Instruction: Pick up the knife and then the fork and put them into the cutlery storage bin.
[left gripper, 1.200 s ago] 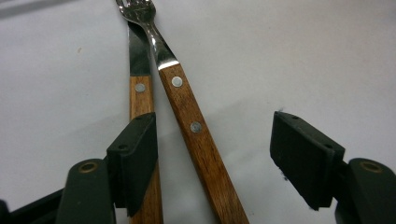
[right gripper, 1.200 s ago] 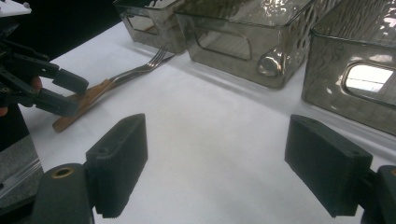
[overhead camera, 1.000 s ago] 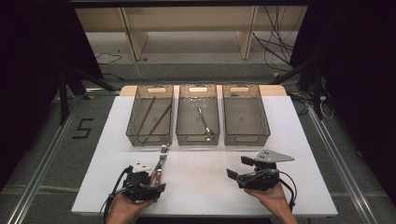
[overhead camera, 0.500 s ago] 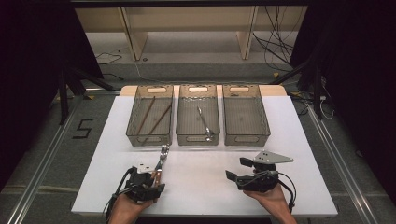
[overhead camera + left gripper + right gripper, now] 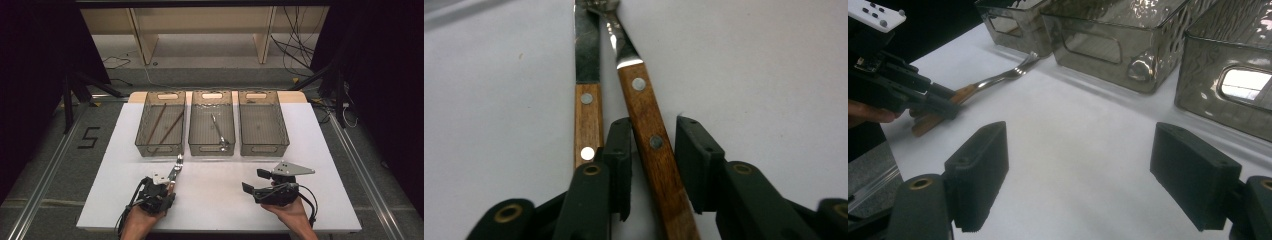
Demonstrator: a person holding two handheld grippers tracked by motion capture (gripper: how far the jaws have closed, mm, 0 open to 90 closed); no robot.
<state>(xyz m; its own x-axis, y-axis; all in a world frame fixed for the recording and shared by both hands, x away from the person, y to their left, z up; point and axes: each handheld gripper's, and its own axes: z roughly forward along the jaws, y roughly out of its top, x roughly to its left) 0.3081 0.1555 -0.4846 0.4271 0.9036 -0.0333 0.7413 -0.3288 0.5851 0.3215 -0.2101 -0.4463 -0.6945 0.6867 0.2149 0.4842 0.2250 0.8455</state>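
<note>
- The left claw (image 5: 651, 165) sits low on the white desk (image 5: 220, 200) near its front edge, toward the front left corner, pointing at the back edge.
- Its jaws have just been closing, with the wooden handle of a fork (image 5: 651, 145) between them. In the left gripper view one pad lies against the handle, while a narrow gap shows on the other side, so the claw is not yet clamped.
- The fork lies flat on the desk, its prongs aimed at the back edge, ending just in front of the left bin (image 5: 161, 122).
- A knife (image 5: 587, 75) with the same kind of wooden handle lies just beside the fork, outside the jaws; the two metal ends meet or cross at the far tip.
- The right claw (image 5: 1098, 175) is held above the front right part of the desk, its jaws wide apart with only bare desk between them.
- From the right gripper view, the fork (image 5: 993, 80) is seen reaching out of the left claw (image 5: 943, 107) toward the bins.
- Three clear bins stand in a row toward the back edge. The left bin holds two brown sticks (image 5: 165, 125), the middle bin (image 5: 212, 122) holds a metal utensil (image 5: 218, 132), and the right bin (image 5: 262, 122) is next to it.
</note>
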